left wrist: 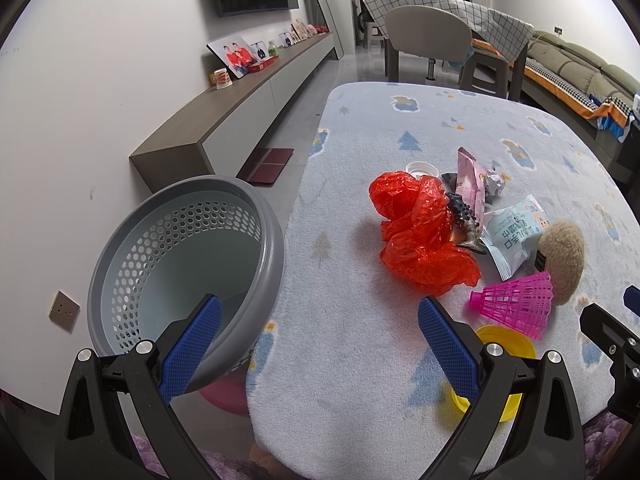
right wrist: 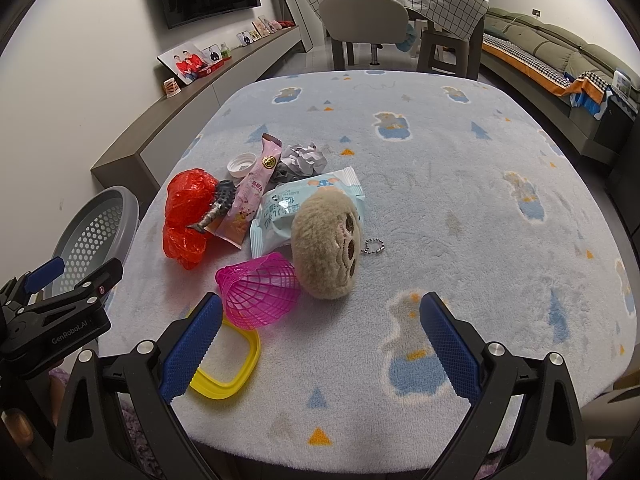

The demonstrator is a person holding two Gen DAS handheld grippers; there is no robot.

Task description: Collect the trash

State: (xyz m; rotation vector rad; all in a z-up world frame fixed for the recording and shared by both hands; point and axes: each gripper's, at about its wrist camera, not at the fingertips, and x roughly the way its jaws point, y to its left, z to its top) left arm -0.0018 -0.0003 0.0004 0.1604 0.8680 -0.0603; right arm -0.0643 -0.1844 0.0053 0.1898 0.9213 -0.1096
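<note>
Trash heaped on fleecy blue desk, both tools wide and empty.

Crinkled red plastic bag [left wrist: 420, 232], pink snack wrapper [right wrist: 252, 196] and pale blue wipes packet [right wrist: 296, 208] overlapping at mid-desk, with crumpled grey paper [right wrist: 304, 158] and round white cap [right wrist: 241, 164] just behind. Spiky dark toy figure [right wrist: 218, 204] lying between bag and pink wrapper. Fuzzy tan round plush [right wrist: 326, 246] with ball chain touching magenta lattice shuttlecock [right wrist: 260, 294]; yellow rounded-square lid [right wrist: 224, 364] nearest. Grey perforated round basket [left wrist: 176, 252] tilted at desk's left edge [left wrist: 352, 360]. Left tool [left wrist: 320, 344] hovering between basket rim and desk, ribbed blue pads spread wide, nothing held. Right tool [right wrist: 320, 344] low over near edge, spread wide, its left pad over yellow lid.
</note>
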